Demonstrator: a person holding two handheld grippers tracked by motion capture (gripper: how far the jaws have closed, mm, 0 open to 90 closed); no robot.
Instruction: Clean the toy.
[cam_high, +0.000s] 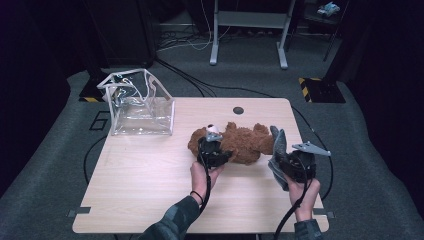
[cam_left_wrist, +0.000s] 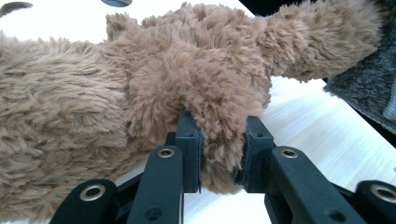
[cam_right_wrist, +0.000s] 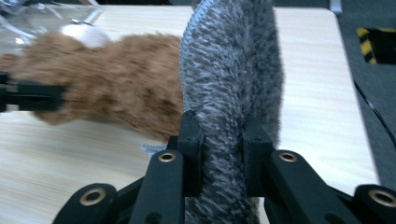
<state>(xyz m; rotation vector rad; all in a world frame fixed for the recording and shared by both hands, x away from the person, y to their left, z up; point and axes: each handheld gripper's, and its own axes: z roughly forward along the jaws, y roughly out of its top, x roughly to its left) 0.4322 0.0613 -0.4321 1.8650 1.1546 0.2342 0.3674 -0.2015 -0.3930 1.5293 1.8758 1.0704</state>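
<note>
Near the table's (cam_high: 150, 200) right edge, the left gripper (cam_left_wrist: 219, 154) pinches the brown plush toy's (cam_high: 240, 142) limb while the right gripper (cam_right_wrist: 222, 154) clamps its grey tail (cam_right_wrist: 233, 70); slippery fur could slide free, dropping it.

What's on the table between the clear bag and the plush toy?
Nothing: bare wooden table separates the clear bag from the plush toy, as the high view shows.

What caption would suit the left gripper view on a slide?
Left gripper pinching a limb of the brown plush toy above the wooden table.
</note>
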